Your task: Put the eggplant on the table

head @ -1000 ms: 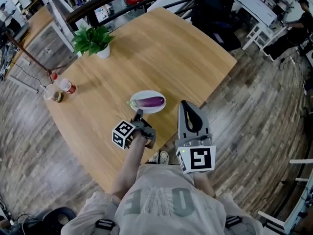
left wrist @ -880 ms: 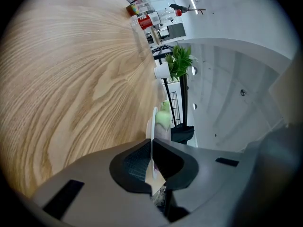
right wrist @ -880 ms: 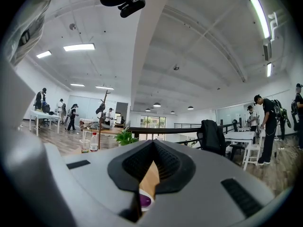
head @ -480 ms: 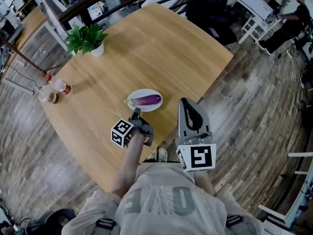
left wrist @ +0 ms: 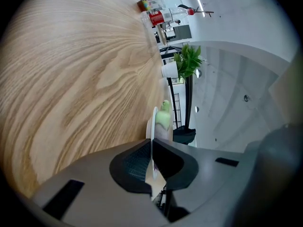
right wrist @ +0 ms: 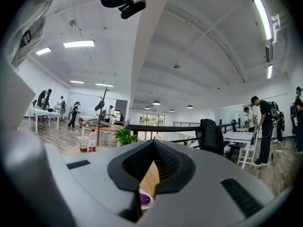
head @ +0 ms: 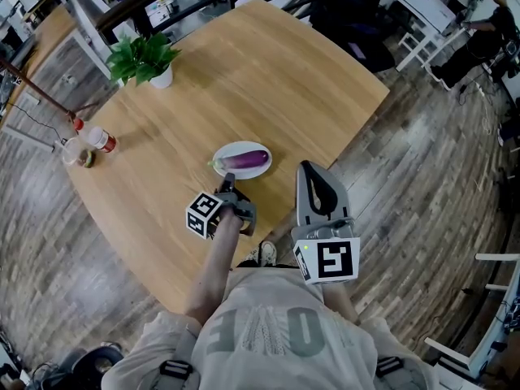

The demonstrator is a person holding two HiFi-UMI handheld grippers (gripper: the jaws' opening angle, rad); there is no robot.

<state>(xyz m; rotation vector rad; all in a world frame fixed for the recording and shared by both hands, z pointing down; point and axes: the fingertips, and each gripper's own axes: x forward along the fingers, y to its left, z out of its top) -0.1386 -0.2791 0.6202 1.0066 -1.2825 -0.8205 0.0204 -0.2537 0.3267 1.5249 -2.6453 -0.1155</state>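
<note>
A purple eggplant (head: pixel 249 159) with a green stem lies on a white plate (head: pixel 223 151) near the front edge of the wooden table (head: pixel 268 71). My left gripper (head: pixel 228 179) is shut and empty, with its tip just short of the plate's near rim. In the left gripper view the plate (left wrist: pixel 152 122) stands edge-on past the closed left gripper (left wrist: pixel 151 138), and the eggplant's stem (left wrist: pixel 164 113) shows. My right gripper (head: pixel 306 167) is off the table's edge to the right of the plate, shut with nothing held. Below the right gripper's (right wrist: pixel 152 143) tips the eggplant (right wrist: pixel 143 200) shows.
A potted plant (head: pixel 145 57) stands at the table's far left corner. A red-labelled bottle (head: pixel 99 139) and a cup (head: pixel 73 151) sit at the left edge. A dark chair (head: pixel 349 15) stands beyond the far side. Wooden floor lies to the right.
</note>
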